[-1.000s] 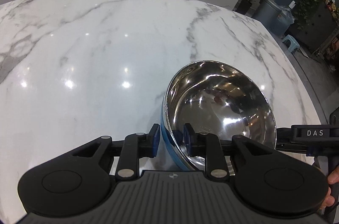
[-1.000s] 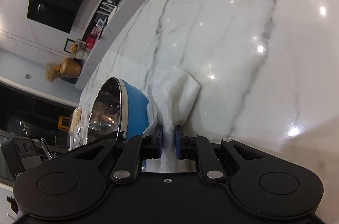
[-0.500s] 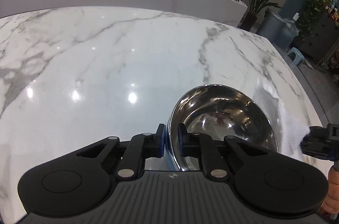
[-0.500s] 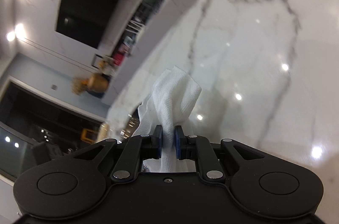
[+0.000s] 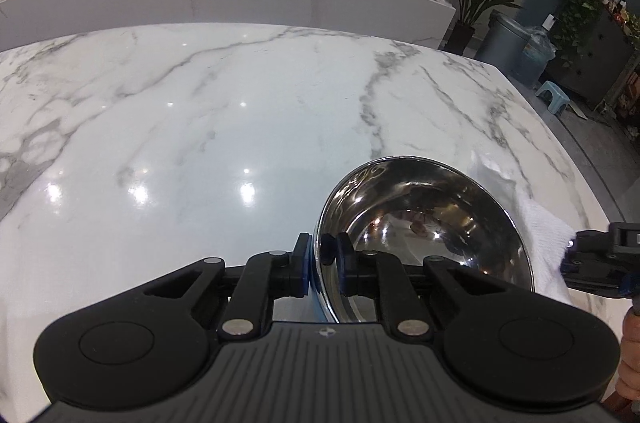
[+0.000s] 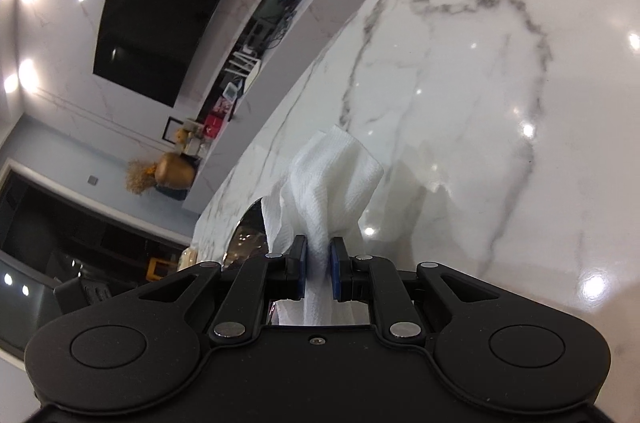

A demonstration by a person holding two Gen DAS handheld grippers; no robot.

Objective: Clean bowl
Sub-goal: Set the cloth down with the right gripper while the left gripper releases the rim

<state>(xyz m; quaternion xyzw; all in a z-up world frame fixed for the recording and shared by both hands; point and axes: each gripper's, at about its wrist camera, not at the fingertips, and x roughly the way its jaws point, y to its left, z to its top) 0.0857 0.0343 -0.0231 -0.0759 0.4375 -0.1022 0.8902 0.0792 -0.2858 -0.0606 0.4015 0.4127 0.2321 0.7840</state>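
- The shiny stainless-steel bowl with the blue outside (image 5: 424,223) is sitting tilted on the glossy white marble table with grey veins (image 5: 200,127), its open mouth facing up and toward the left wrist camera.
- The left gripper (image 5: 316,263) is pinching the bowl's near rim, one blue pad on the blue outer wall and the other inside against the steel, jaws nearly closed on it.
- The right gripper (image 6: 318,265) is clamping a crumpled white paper towel (image 6: 332,175) between its blue pads (jaws almost together, towel bunching up above them).
- In the left wrist view, that same towel (image 5: 544,223) is hanging just beside the bowl's right edge, with the right gripper's black tip (image 5: 600,255) right next to it.
- I can't tell whether the towel is actually touching the bowl.
- In the right wrist view, only a sliver of the bowl (image 6: 248,235) is peeking out to the left of the towel.
- A bit of a hand (image 5: 630,355) is showing right of the bowl, at the frame edge.
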